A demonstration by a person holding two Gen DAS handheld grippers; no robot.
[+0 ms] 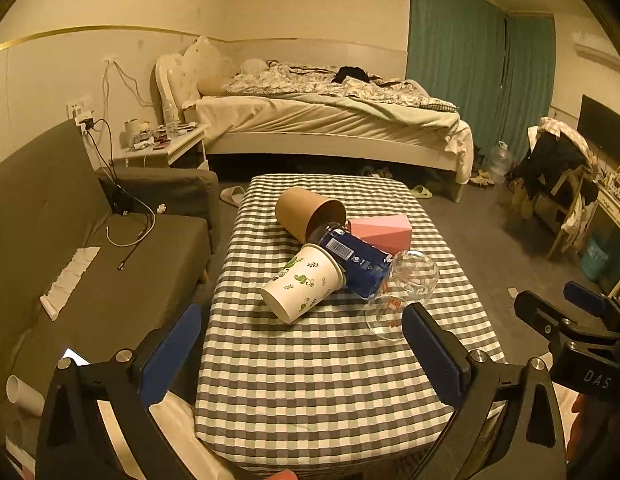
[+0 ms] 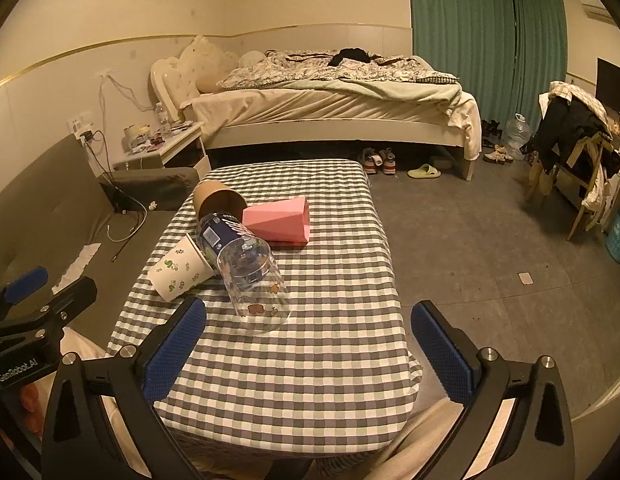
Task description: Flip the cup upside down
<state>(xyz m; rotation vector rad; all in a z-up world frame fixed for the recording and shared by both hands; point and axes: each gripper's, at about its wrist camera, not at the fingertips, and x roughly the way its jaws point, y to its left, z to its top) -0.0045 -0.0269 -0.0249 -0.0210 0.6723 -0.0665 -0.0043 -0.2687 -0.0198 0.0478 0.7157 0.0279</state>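
Observation:
Several cups lie on their sides in a pile on the checked table (image 1: 310,380) (image 2: 310,360): a brown paper cup (image 1: 306,212) (image 2: 214,200), a pink faceted cup (image 1: 383,232) (image 2: 278,222), a dark blue cup (image 1: 357,264) (image 2: 220,232), a white paper cup with green print (image 1: 302,282) (image 2: 178,268) and a clear glass cup (image 1: 405,288) (image 2: 254,280). My left gripper (image 1: 306,360) is open and empty, near the table's front edge. My right gripper (image 2: 310,352) is open and empty, just short of the glass cup; it also shows in the left wrist view (image 1: 565,316).
A grey sofa (image 1: 70,240) (image 2: 50,220) with cables and paper stands left of the table. A bed (image 1: 329,120) (image 2: 329,100), a nightstand (image 1: 162,148) and shoes lie beyond. A chair with clothes (image 1: 561,168) (image 2: 577,140) stands at the right.

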